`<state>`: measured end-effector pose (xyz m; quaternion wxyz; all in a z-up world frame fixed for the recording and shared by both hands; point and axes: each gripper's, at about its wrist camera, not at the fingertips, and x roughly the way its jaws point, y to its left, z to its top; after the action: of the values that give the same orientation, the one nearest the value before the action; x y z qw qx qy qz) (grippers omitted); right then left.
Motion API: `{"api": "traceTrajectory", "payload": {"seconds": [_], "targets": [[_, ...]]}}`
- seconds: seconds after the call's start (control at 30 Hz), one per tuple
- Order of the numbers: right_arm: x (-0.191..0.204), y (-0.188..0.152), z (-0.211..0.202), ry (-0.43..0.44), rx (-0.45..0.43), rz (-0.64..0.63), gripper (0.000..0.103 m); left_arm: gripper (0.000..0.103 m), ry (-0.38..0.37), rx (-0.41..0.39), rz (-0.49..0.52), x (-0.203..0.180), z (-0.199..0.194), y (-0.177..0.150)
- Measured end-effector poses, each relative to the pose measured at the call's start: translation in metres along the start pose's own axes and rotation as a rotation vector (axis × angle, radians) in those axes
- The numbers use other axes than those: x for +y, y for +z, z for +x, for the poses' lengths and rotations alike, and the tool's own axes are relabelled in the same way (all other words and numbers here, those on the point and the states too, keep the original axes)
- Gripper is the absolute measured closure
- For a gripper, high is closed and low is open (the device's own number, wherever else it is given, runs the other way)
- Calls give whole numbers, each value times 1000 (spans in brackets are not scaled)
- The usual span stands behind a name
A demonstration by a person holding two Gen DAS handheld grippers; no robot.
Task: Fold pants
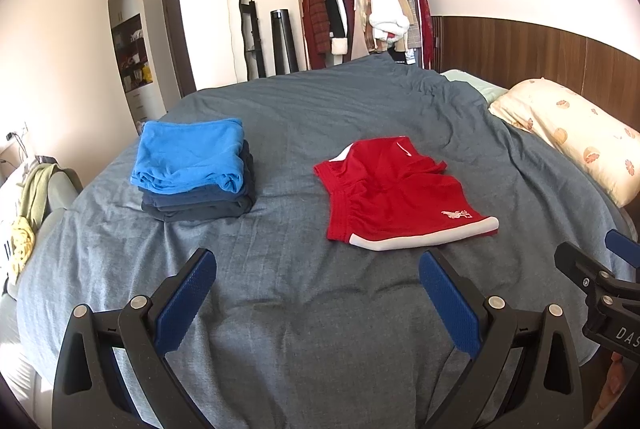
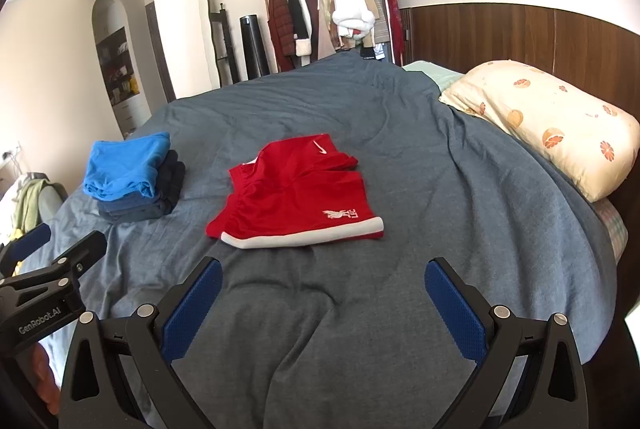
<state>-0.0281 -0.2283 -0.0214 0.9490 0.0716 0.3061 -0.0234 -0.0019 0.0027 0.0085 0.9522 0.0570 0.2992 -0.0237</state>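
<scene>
Red shorts (image 1: 396,191) with white trim lie spread on the grey-blue bed cover (image 1: 312,309), a little rumpled; they also show in the right wrist view (image 2: 296,195). My left gripper (image 1: 318,261) is open and empty, held above the cover in front of the shorts. My right gripper (image 2: 324,271) is open and empty, also just short of the shorts' white hem. The right gripper shows at the right edge of the left wrist view (image 1: 596,261); the left gripper shows at the left edge of the right wrist view (image 2: 60,241).
A stack of folded garments with a blue one on top (image 1: 192,169) sits left of the shorts (image 2: 132,175). A patterned pillow (image 2: 548,121) lies at the right by the wooden headboard. A clothes rack (image 1: 360,13) stands beyond the bed.
</scene>
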Motion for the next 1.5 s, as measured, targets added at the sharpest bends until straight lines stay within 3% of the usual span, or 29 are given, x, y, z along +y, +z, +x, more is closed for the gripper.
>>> {"api": "traceTrajectory", "payload": {"seconds": [1.5], "targets": [[7,7,-5,6,-7,-7,0,0,0,2,-10,1,5,1]]}}
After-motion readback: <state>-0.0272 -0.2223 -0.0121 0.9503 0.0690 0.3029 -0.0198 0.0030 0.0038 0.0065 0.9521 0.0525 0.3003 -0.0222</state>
